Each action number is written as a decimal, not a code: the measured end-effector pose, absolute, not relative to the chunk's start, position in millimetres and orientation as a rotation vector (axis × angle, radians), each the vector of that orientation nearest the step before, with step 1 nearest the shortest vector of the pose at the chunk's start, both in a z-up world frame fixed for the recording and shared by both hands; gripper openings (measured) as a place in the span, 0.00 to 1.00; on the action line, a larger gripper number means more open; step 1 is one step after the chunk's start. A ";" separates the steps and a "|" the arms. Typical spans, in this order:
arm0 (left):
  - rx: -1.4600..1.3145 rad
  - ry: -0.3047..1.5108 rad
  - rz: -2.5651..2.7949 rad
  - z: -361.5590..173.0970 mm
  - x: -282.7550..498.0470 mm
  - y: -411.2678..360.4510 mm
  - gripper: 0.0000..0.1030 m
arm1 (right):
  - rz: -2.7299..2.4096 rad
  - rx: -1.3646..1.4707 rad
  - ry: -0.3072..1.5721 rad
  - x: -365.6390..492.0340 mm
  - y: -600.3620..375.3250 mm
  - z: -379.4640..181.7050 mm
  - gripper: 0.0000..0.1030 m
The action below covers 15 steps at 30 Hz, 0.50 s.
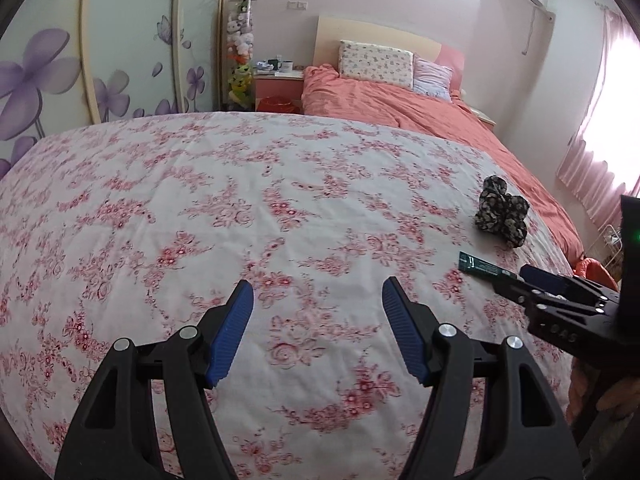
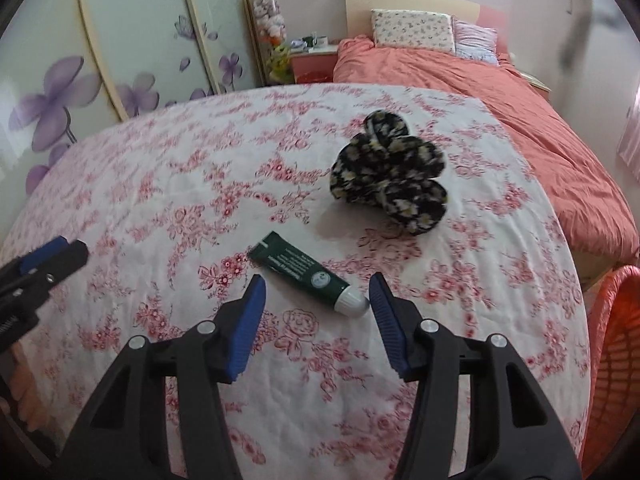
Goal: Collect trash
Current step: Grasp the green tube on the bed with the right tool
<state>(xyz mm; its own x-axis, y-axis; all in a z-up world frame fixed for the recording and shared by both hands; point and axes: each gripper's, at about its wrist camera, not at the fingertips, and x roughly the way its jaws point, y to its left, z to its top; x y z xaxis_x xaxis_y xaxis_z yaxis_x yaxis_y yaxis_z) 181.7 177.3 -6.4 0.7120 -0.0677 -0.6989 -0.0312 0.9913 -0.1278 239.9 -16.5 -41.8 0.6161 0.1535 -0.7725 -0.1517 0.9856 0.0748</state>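
Observation:
A dark green tube with a white cap (image 2: pixel 308 273) lies on the pink-flowered sheet (image 2: pixel 180 200). My right gripper (image 2: pixel 317 285) is open just above it, the cap close to the right finger. The tube also shows in the left wrist view (image 1: pixel 482 266), with the right gripper (image 1: pixel 536 276) right behind it. A black-and-cream floral scrunchie (image 2: pixel 390 172) lies beyond the tube, also in the left wrist view (image 1: pixel 502 210). My left gripper (image 1: pixel 318 292) is open and empty over bare sheet, left of the tube.
An orange plastic basket (image 2: pixel 616 360) stands off the bed's right edge. A salmon duvet (image 1: pixel 420 108) and pillows (image 1: pixel 376 64) lie at the far end. A nightstand (image 1: pixel 278 84) with cups and a floral wardrobe (image 1: pixel 80 80) stand at the back left.

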 end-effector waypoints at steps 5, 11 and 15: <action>-0.149 0.787 -0.022 -8.0 179.2 182.1 0.64 | 0.147 -0.030 0.909 243.2 -11.4 -47.0 0.33; -0.160 0.789 -0.030 -8.9 180.1 185.0 0.65 | 0.152 -0.015 0.928 235.6 -10.8 -45.1 0.23; -0.163 0.791 -0.035 -8.1 180.2 183.9 0.65 | 0.149 -0.024 0.921 240.5 -2.6 -45.4 0.31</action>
